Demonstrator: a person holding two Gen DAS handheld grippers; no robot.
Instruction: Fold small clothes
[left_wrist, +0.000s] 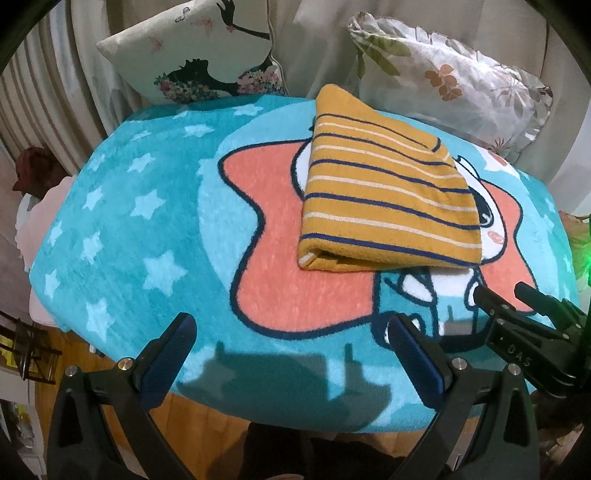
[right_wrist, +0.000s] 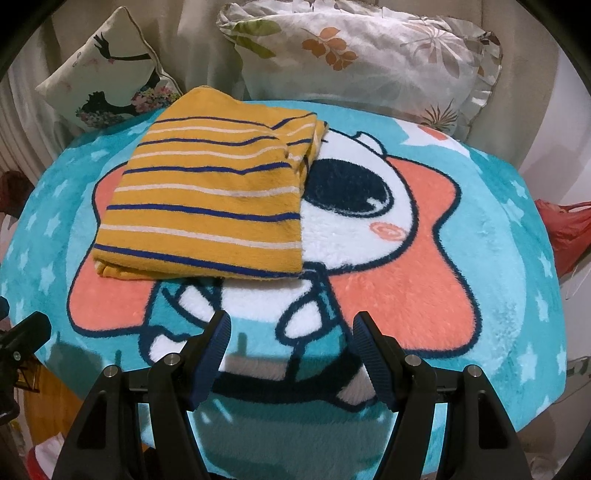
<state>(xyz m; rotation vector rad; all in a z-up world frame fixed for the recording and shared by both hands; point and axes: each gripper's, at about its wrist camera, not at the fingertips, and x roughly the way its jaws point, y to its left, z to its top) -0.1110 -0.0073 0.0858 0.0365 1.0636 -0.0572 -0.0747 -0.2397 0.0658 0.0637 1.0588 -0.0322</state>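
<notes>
Legible writing: white characters "0 4 S" or similar on the black body of the right gripper (left_wrist: 517, 295), lower right of the left wrist view; the exact reading cannot be confirmed. No other text or brand is readable.
Garment: mustard-yellow knit garment with navy and cream horizontal stripes (left_wrist: 384, 192) (right_wrist: 210, 199), folded into a compact, roughly rectangular packet.
Garment layers: stacked layers show at the near edge, with a rolled fold at the near left corner; a plain mustard section forms the far end.
Garment position: centre right of the left wrist view, upper left of centre in the right wrist view; it lies flat on the blanket, over the left part of the printed star and cartoon face.
Support surface: turquoise plush blanket with pale stars, a coral star outline and a white cartoon figure (left_wrist: 122, 229) (right_wrist: 491, 266).
Left gripper (left_wrist: 291, 332): black frame with blue ribbed pads; jaws spread wide, holding nothing, over the near blanket edge, apart from the garment.
Right gripper (right_wrist: 291, 328): jaws parted, holding nothing, over the printed figure, near the garment's front edge but not touching it.
Background, upper left: cream cushion with a black silhouette and floral print (left_wrist: 192, 51) (right_wrist: 107, 70).
Background, upper right: white pillow with leaf print and ruffled edge (left_wrist: 450, 81) (right_wrist: 362, 55).
</notes>
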